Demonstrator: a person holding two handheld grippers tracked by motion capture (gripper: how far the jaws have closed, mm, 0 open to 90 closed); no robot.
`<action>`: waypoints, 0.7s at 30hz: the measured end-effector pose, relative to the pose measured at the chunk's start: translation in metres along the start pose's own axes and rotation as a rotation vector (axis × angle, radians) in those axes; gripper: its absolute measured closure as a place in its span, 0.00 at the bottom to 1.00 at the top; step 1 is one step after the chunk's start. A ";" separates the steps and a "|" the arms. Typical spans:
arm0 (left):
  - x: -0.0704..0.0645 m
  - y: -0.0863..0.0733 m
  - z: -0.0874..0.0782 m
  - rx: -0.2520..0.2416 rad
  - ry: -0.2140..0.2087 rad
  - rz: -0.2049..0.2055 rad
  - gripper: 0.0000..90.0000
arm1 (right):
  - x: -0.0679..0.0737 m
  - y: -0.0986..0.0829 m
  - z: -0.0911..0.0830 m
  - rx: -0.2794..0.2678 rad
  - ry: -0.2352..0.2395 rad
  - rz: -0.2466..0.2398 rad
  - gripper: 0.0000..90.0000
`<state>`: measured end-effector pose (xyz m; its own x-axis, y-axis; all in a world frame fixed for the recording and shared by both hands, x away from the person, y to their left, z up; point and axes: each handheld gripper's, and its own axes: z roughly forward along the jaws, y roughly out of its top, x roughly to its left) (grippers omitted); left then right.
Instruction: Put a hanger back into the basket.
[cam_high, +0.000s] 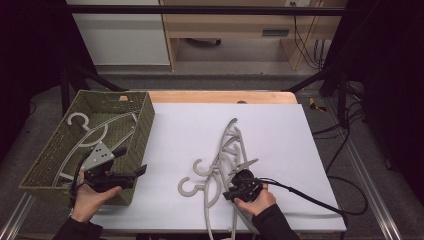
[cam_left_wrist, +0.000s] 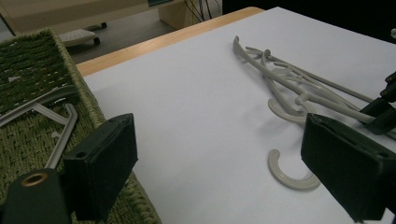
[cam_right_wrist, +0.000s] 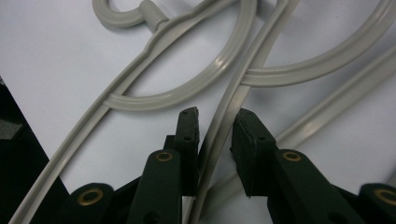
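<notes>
The hangers (cam_high: 225, 160) are lying tangled near the table's (cam_high: 280, 125) near edge, one already in the basket (cam_high: 140, 125) at the left edge. The right gripper (cam_right_wrist: 215, 122) is closing around one hanger's arm, likely to pull it free. The left gripper (cam_high: 134, 169) is waiting wide open and empty over the basket's near corner, ready to help.

This looks like a lab or test room set up for recording. A white sheet (cam_high: 280, 130) covers a wooden table (cam_high: 220, 96) framed by black metal struts (cam_high: 320, 75). Loose black cables (cam_high: 350, 145) trail across the grey floor at the right, and plain light-wood cabinets (cam_high: 225, 30) stand along the far wall.
</notes>
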<state>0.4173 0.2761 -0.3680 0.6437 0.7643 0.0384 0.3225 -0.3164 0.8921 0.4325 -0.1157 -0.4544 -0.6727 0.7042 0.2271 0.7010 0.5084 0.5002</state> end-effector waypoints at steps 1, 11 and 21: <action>0.000 0.000 0.000 0.000 0.000 0.000 0.11 | -0.001 -0.001 -0.001 -0.003 0.007 0.008 0.81; -0.002 0.000 0.001 0.004 -0.002 0.003 0.11 | -0.015 -0.003 -0.020 -0.018 -0.005 0.091 0.89; -0.006 0.001 0.002 0.006 -0.016 0.022 0.11 | -0.029 -0.004 -0.054 -0.099 -0.037 0.078 0.92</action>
<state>0.4153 0.2700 -0.3683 0.6618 0.7480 0.0507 0.3124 -0.3366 0.8883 0.4365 -0.1650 -0.4182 -0.6068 0.7583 0.2384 0.7228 0.4016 0.5624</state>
